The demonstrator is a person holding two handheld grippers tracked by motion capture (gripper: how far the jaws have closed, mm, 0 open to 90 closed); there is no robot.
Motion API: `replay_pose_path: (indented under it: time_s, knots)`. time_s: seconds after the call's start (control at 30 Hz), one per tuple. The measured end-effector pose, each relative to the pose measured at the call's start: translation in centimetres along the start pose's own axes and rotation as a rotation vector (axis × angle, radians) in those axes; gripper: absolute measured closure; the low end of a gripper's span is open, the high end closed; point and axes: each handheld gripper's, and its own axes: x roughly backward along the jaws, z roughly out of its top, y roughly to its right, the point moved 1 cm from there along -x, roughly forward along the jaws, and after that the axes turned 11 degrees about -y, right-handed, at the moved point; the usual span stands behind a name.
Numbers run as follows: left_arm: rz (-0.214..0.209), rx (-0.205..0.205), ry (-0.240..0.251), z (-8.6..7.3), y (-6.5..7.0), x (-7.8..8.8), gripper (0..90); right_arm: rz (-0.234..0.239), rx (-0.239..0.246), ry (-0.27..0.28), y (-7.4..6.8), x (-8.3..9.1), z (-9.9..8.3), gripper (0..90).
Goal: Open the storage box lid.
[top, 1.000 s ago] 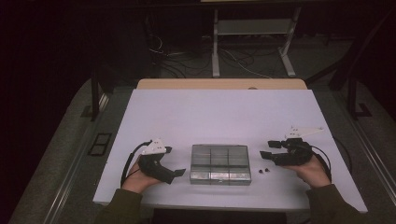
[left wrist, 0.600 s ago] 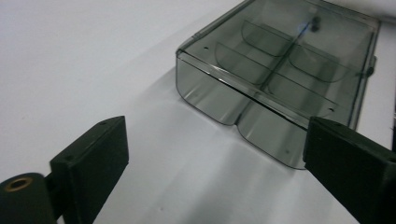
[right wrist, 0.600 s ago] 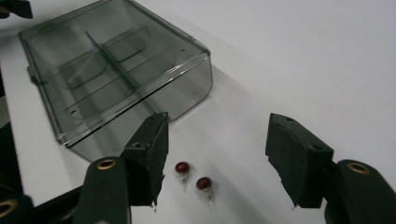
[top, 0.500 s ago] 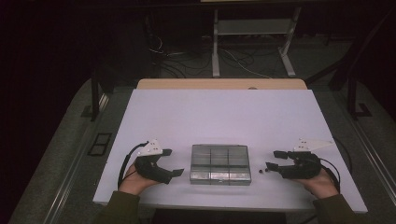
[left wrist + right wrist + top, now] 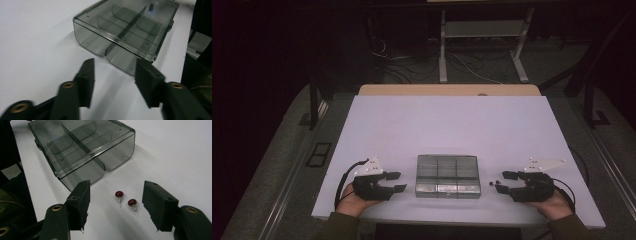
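Now right claw (image 5: 116,205) open, empty, astride two red studs (image 5: 125,199).

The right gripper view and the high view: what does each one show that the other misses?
Right gripper view alone: the two studs are red balls on thin pins, lying apart between the open right tongs. High view alone: both hands, the left tongs, the whole white table, the dark floor behind. Shared: the smoky divided box, lid shut.
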Motion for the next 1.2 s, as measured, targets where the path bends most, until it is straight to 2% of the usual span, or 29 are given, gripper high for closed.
replay_pose_path:
  time_s: [0.2, 0.37, 0.8, 1.07, 1.2]
  knots:
    - [-0.063, -0.019, -0.021, 0.0, 0.3, -0.2, 74.7, 0.002, -0.002, -0.006, 0.0, -0.2, 0.0, 38.6]
    - [-0.101, -0.041, -0.039, 0.3, 0.6, -0.6, 88.2, 0.002, -0.002, -0.015, 0.1, -0.4, -0.1, 38.6]
    - [-0.151, -0.079, -0.081, 0.5, 1.4, -1.7, 89.1, 0.0, 0.001, -0.014, 0.0, -0.5, -0.1, 38.4]
    - [-0.146, -0.078, -0.08, 0.6, 1.5, -1.9, 89.0, 0.008, 0.002, -0.017, -0.1, -0.5, -0.1, 38.0]
    - [-0.148, -0.081, -0.075, 0.6, 1.5, -1.9, 89.0, 0.029, 0.02, -0.023, -0.2, -0.7, 0.0, 40.1]
